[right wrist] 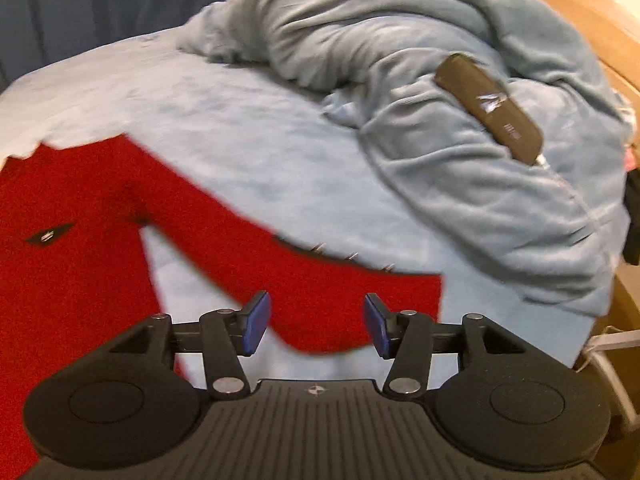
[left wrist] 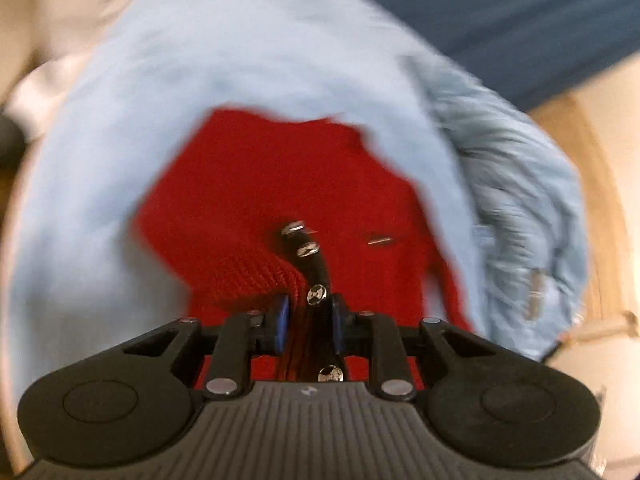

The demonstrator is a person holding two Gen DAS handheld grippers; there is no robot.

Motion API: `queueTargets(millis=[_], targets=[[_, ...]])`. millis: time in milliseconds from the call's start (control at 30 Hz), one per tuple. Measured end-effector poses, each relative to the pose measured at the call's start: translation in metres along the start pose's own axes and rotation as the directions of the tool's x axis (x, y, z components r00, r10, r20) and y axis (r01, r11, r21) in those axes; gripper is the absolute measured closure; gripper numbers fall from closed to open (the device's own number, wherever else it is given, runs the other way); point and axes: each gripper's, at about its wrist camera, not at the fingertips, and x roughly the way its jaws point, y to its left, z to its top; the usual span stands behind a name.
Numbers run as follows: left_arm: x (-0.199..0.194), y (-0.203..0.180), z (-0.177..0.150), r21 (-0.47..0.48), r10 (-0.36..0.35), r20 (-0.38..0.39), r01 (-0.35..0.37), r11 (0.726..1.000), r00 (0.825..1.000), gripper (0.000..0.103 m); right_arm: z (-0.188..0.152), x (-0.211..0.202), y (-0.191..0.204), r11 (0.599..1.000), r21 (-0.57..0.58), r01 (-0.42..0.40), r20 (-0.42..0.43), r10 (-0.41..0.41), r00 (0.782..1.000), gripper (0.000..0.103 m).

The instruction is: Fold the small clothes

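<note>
A small red knit cardigan point(left wrist: 260, 184) lies on a light blue blanket point(left wrist: 120, 120). My left gripper point(left wrist: 310, 324) is shut on the cardigan's dark front band with silver snap buttons point(left wrist: 318, 294), lifting it a little. In the right wrist view the cardigan's body point(right wrist: 72, 248) lies at the left and one sleeve point(right wrist: 304, 292) stretches right across the blanket point(right wrist: 280, 152). My right gripper point(right wrist: 316, 324) is open, just above the sleeve's cuff end, its blue pads point(right wrist: 256, 320) on either side of it.
A bunched light blue blanket point(right wrist: 460, 100) is heaped at the back right, with a black remote-like object point(right wrist: 488, 108) on it. A dark blue curtain point(left wrist: 520, 20) hangs behind. A wooden bed frame point(right wrist: 568, 8) runs along the right.
</note>
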Motion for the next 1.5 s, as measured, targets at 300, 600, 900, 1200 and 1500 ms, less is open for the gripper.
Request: queueTargets(millis=[300,600,900,1200,1500], targets=[[0.183,-0.13,0.062,-0.059,-0.09,0.005,0.09,0.994,0.996,0.017,-0.006,-0.018,0.012,0.99,0.042,-0.133,0.003,0.133,0.991,0.05],[0.147,0.002,0.046,-0.183,0.203,0.125,-0.178,0.967,0.971,0.013,-0.004,-0.011,0.004,0.983,0.001,-0.184,0.031,0.183,0.983,0.049],[0.153,0.063,0.031,-0.255,0.253,0.124,-0.216,0.943,0.959,0.013,0.056,0.017,0.08,0.88,0.138,-0.455,0.057,0.452,0.89,0.049],[0.208,0.061,0.068,-0.18,0.311,0.094,-0.291,0.94,0.946,0.013,0.175,0.126,0.241,0.93,0.175,-0.324,-0.081,0.342,0.936,0.04],[0.243,0.073,0.087,-0.126,0.347,0.077,-0.336,0.934,0.935,0.013,0.147,0.159,0.259,0.979,0.118,-0.166,-0.159,0.184,0.97,0.087]])
